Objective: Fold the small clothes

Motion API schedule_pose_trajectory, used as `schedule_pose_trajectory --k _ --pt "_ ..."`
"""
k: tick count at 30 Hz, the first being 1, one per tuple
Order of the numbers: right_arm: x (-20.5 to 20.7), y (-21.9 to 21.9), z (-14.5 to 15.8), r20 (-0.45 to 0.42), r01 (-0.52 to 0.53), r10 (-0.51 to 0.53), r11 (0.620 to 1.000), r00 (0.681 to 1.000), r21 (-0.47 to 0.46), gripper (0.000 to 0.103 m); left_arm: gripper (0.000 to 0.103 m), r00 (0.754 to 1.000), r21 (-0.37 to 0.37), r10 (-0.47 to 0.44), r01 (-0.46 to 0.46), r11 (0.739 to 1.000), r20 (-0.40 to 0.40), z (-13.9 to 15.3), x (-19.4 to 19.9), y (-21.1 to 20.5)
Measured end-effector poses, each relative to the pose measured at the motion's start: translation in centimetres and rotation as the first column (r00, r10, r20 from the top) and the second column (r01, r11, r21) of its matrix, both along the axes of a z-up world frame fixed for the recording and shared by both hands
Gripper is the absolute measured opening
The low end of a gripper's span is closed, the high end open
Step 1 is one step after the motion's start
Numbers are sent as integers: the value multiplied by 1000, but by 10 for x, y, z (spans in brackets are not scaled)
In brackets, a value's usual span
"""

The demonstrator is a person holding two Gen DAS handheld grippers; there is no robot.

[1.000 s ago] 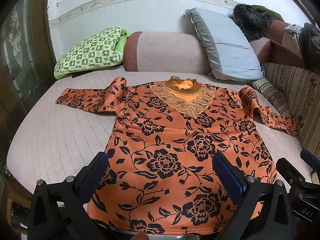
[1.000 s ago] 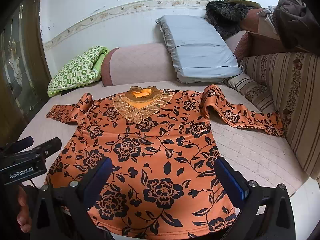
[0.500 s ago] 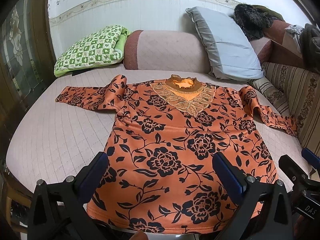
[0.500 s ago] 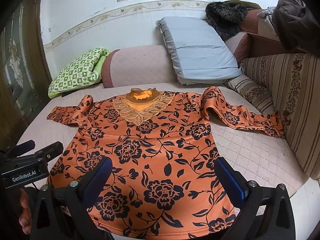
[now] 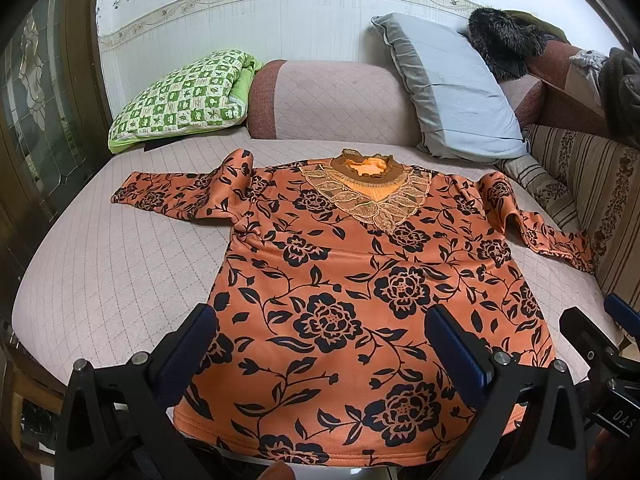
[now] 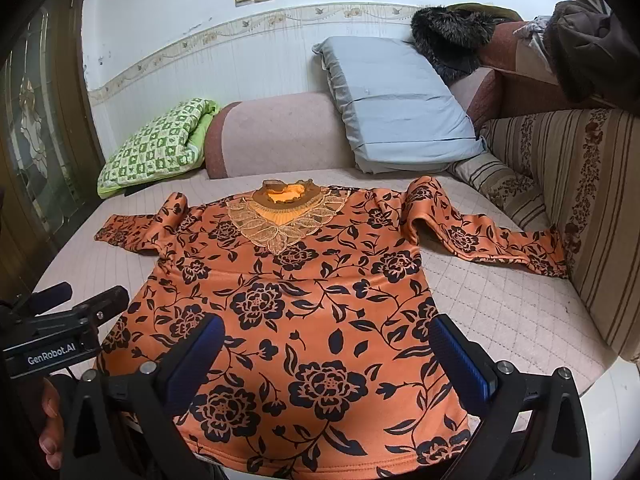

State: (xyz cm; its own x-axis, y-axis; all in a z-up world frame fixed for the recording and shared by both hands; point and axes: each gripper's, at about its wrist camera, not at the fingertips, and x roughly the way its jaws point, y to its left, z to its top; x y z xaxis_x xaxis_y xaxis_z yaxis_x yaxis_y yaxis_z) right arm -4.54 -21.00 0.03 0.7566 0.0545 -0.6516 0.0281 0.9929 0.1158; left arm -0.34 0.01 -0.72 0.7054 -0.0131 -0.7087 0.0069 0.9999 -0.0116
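Note:
An orange top with black flowers (image 5: 360, 292) (image 6: 304, 304) lies flat, front up, on the quilted pink bed, lace collar (image 5: 366, 184) at the far end and both sleeves spread sideways. My left gripper (image 5: 320, 336) hovers open above the hem, nothing between its blue pads. My right gripper (image 6: 326, 344) is likewise open over the lower part of the top, holding nothing. The left sleeve (image 5: 176, 196) bends outward; the right sleeve (image 6: 484, 240) reaches toward the striped couch side.
A green checked pillow (image 5: 180, 100), a pink bolster (image 5: 328, 100) and a grey pillow (image 5: 452, 92) line the wall. A striped sofa arm (image 6: 592, 208) borders the right. The other tool (image 6: 56, 328) and a hand (image 6: 48, 424) show at left in the right wrist view.
Both grippers have drawn back and risen slightly, so the top sits a little farther off. The top itself has not moved; both stay open.

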Motion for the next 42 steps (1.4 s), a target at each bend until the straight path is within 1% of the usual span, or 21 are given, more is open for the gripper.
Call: schedule_pose_trajectory --k 31,39,41,42 --pt "1 3 4 14 -9 9 1000 1000 -4 103 103 1000 2 -2 2 1000 2 1 -2 0" --pt "3 1 1 5 -8 8 1000 1000 3 103 103 1000 4 -2 2 1000 -4 1 0 1" --pt "5 -3 -2 -1 -11 11 1000 1000 26 103 103 1000 2 -2 2 1000 -12 -2 2 3" --pt "7 -9 -5 -13 -14 15 998 1000 61 103 103 1000 -6 1 -1 1000 -19 -5 4 5"
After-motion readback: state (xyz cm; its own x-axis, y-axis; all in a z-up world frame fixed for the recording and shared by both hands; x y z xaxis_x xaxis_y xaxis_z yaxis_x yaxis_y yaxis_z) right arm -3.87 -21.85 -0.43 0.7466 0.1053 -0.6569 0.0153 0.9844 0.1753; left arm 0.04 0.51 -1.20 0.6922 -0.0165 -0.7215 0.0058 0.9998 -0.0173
